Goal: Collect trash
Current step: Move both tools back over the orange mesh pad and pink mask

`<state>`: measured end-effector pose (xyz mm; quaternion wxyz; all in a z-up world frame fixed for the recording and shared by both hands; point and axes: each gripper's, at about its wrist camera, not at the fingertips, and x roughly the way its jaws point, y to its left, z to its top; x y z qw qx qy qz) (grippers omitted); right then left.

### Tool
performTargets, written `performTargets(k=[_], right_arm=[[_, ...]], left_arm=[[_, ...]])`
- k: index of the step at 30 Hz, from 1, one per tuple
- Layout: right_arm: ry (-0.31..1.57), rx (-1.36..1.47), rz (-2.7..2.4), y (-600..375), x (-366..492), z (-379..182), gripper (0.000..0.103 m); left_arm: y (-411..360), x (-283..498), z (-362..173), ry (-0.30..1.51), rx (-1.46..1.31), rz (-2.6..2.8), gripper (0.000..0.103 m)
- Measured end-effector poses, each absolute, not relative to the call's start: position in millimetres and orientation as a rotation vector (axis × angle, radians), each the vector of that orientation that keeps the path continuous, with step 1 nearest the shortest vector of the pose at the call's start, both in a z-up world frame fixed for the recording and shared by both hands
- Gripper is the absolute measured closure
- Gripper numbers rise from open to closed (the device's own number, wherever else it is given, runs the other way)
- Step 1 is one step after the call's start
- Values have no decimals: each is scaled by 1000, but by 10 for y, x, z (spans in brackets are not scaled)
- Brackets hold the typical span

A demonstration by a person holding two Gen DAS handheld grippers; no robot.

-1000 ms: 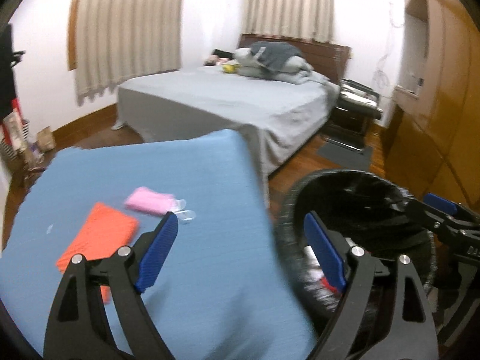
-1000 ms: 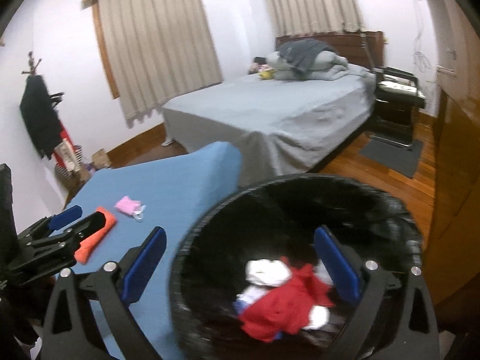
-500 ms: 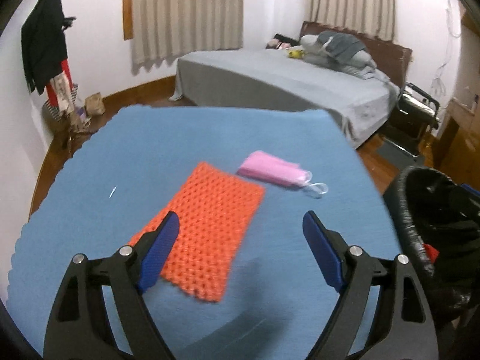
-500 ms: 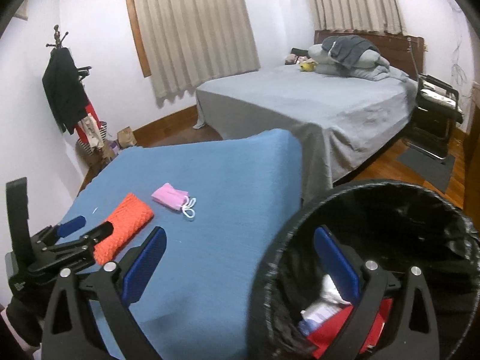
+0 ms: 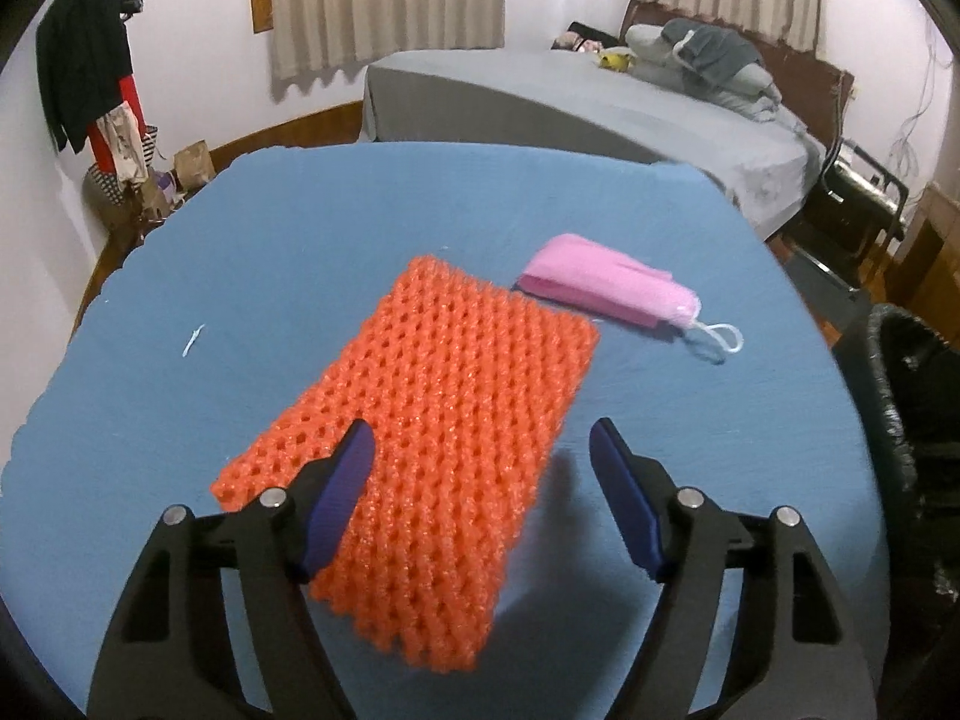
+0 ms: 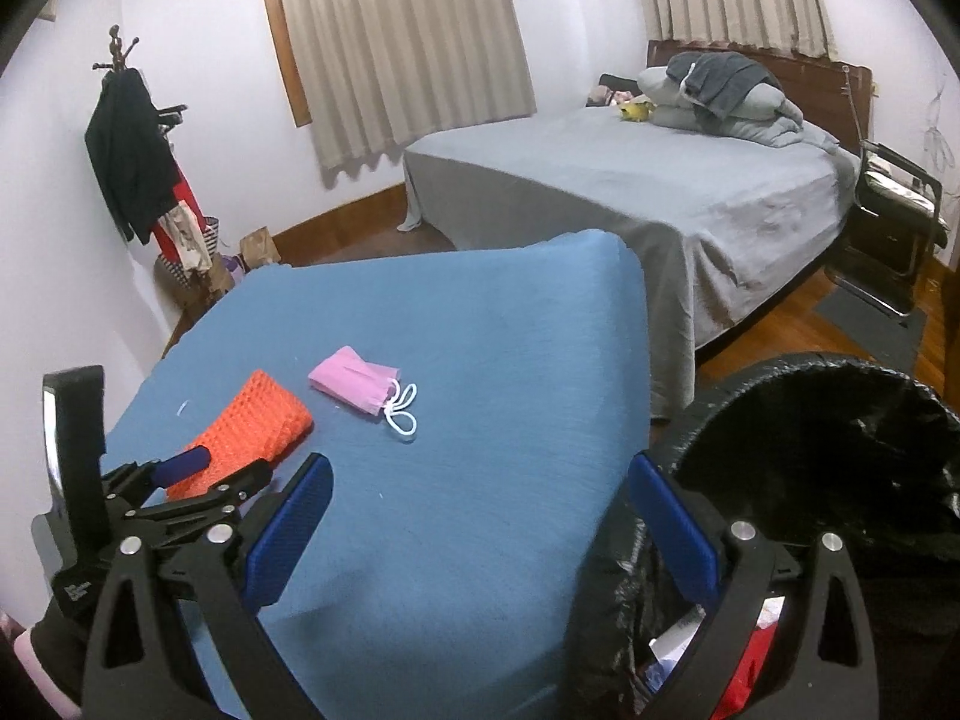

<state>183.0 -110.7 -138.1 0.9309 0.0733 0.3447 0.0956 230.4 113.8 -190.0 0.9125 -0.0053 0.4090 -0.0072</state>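
An orange foam net lies flat on the blue-covered table. A folded pink face mask with white ear loops rests just beyond it to the right. My left gripper hangs low over the net's near end. Its jaws are closing with the net between them, the left finger over the net and the right finger beside its edge, neither pad pressing. In the right wrist view my right gripper stands open and empty over the table's near right edge. That view also holds the net, mask and left gripper.
A black-lined trash bin stands off the table's right side with red and white trash inside, its rim also seen from the left wrist. A grey bed lies beyond. A coat rack stands at the left wall.
Both grippers swung left from over the bin to the table. The left one dropped close over the orange net and its jaws narrowed. The bin slid to the right edge of both views.
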Motion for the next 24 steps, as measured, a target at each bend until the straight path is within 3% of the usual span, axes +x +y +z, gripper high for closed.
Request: performTargets(k=[5,7,13,15,24], right_arm=[[716,147,205,-1057,1898,-1420,6],[718,143,210,-1029,1922,-1422,6],[721,138,219,-947,2020,-1438,6],[720,141,218,-932,2054,-1435,6],[714,142,228,-806,2268,-1444,6]], left_arm=[[1161,2338,-1909,844,11,-8,33],[1178,2338,-1907,842,11,7,41],[1300,2353,-1871,825,-25,21,69],[1318,2358,-1845,816,-43,-9,92],[1389,2395,-1822,814,-104,-27,92]])
